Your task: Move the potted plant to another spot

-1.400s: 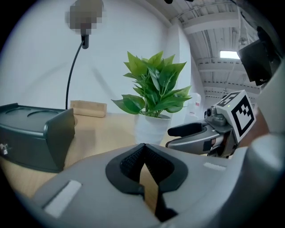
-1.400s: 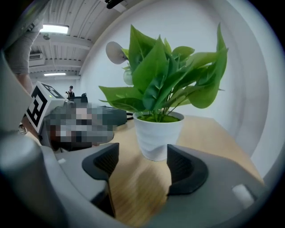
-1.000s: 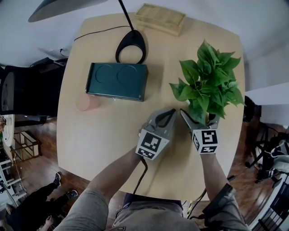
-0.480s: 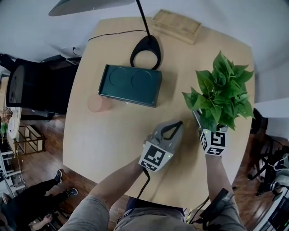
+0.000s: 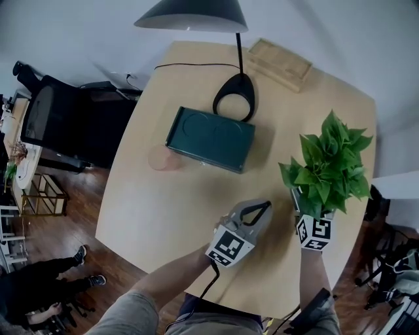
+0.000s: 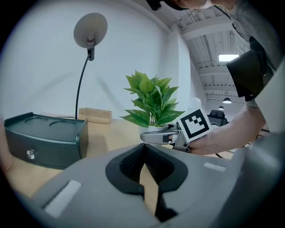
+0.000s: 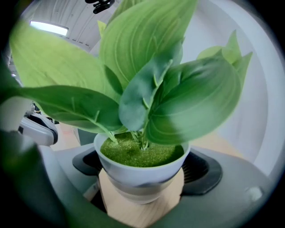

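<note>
**A:** Two grey jaws of the right gripper (image 7: 141,171) have just been closing. They stand wide, pads against the smooth white round pot (image 7: 133,180) between them, low over the pale wooden table (image 7: 133,216). Those glossy sides could slip.

**B:** Above, the broad waxy green leaves (image 7: 178,102) look top-heavy, and a tilt spills the grainy green filling (image 7: 133,153). Farther left, the left gripper (image 6: 143,149), pinched shut and empty, might snag a leaf.

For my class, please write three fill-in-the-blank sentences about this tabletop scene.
The leafy green plant grows in a round ___ pot.
The dark green rectangular box has ___ round recesses on top.
The black desk lamp stands on the light ___ table.
Missing: white; two; wooden.
</note>
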